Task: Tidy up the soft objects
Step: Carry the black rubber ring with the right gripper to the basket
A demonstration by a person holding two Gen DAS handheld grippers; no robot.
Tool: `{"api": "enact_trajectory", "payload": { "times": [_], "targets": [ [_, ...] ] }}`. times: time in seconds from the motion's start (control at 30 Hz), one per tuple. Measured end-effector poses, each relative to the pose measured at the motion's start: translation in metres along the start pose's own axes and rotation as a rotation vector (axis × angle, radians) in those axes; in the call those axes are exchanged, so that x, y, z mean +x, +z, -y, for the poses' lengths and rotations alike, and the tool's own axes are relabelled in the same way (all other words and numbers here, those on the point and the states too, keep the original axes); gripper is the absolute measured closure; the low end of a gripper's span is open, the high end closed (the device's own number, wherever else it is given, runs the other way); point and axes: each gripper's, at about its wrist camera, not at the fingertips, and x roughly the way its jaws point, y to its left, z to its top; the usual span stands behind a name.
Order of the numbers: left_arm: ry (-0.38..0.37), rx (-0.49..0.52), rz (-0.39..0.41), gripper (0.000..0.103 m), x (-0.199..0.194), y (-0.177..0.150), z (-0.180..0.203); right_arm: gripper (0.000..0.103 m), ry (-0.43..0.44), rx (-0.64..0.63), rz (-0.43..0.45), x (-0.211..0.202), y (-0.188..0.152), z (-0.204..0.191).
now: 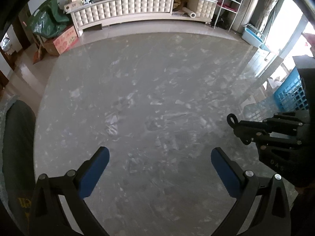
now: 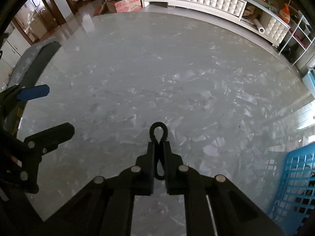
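A black elastic loop [image 2: 158, 131], like a hair tie, is pinched between the black fingers of my right gripper [image 2: 159, 144], which is shut on it just above the grey marble table [image 2: 157, 68]. One end of the loop sticks out past the fingertips. From the left wrist view the same loop [image 1: 231, 119] shows at the tip of the right gripper [image 1: 237, 126], at the right side. My left gripper [image 1: 159, 153] hangs open over the bare table [image 1: 157, 78], nothing between its blue pads [image 1: 94, 169]. It also appears at the left edge of the right wrist view [image 2: 60, 110].
A blue lattice basket [image 2: 295, 181] stands at the table's right edge, also seen as basket [image 1: 291, 94]. A dark chair back [image 1: 17, 137] is at the left. Beyond the table are a white padded cabinet [image 1: 137, 7], a cardboard box [image 1: 63, 41] and green bags [image 1: 49, 19].
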Motion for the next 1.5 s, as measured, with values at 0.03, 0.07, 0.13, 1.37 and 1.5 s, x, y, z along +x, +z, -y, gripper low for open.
{"api": "enact_trajectory", "payload": {
  "times": [0.03, 0.07, 0.13, 1.37, 1.5],
  "targets": [
    [0.001, 0.001, 0.007, 0.0, -0.005, 0.0, 0.002, 0.096, 0.001, 0.002, 0.01, -0.006, -0.002, 0.0],
    [0.002, 0.0, 0.015, 0.0, -0.01, -0.002, 0.004, 0.096, 0.006, 0.007, 0.023, -0.013, -0.004, 0.0],
    [0.005, 0.001, 0.03, 0.0, -0.023, -0.004, 0.009, 0.096, 0.012, 0.012, 0.041, -0.026, -0.009, 0.0],
    [-0.085, 0.246, 0.256, 0.0, -0.173, -0.03, 0.236, 0.095, -0.073, 0.163, 0.322, -0.217, -0.155, 0.075],
    [-0.095, 0.282, 0.269, 0.0, -0.177, -0.025, 0.255, 0.095, -0.088, 0.188, 0.335, -0.223, -0.162, 0.089]
  ]
}}
